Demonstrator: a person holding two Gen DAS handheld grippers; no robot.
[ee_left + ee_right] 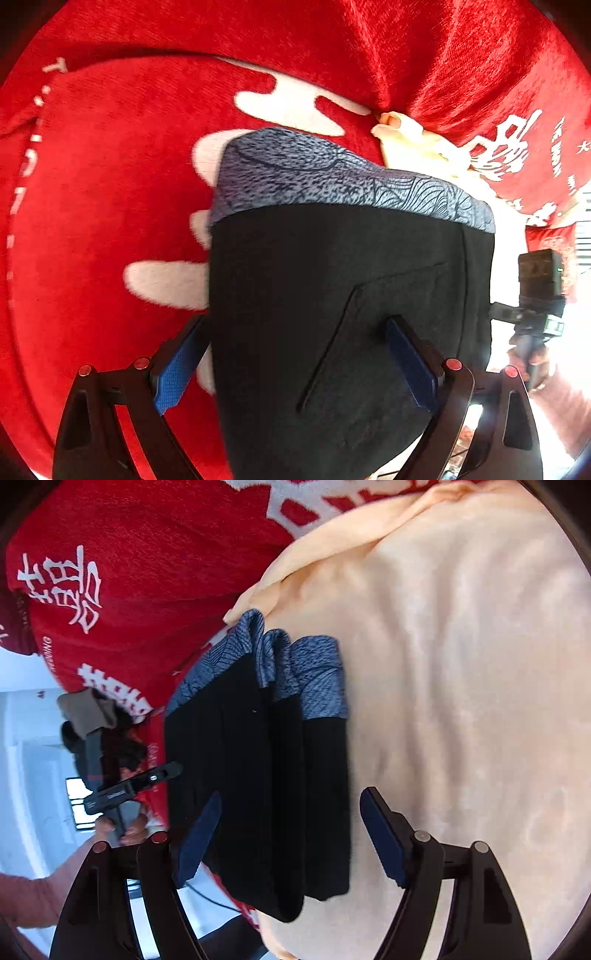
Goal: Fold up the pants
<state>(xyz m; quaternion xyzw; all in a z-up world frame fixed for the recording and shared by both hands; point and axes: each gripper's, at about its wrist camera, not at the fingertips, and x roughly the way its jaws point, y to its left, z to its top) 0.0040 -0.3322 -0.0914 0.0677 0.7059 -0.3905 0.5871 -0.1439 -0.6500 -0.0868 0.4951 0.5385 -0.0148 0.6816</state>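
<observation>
The pants (343, 295) are black with a blue-grey patterned waistband (332, 177), folded into a compact stack. In the left wrist view they lie between the blue pads of my left gripper (295, 354), whose jaws stand wide apart. In the right wrist view the folded pants (258, 775) lie in layers on a peach blanket (461, 701). My right gripper (291, 834) is open around the stack's near end; whether its pads touch the cloth I cannot tell. Each gripper shows in the other's view, the right one (535, 306) and the left one (122, 794), each held in a hand.
A red blanket (110, 184) with white lettering covers the surface to the left and behind. The peach blanket also shows in the left wrist view (417, 147). A bright window and white wall (29, 738) lie beyond the bed's edge.
</observation>
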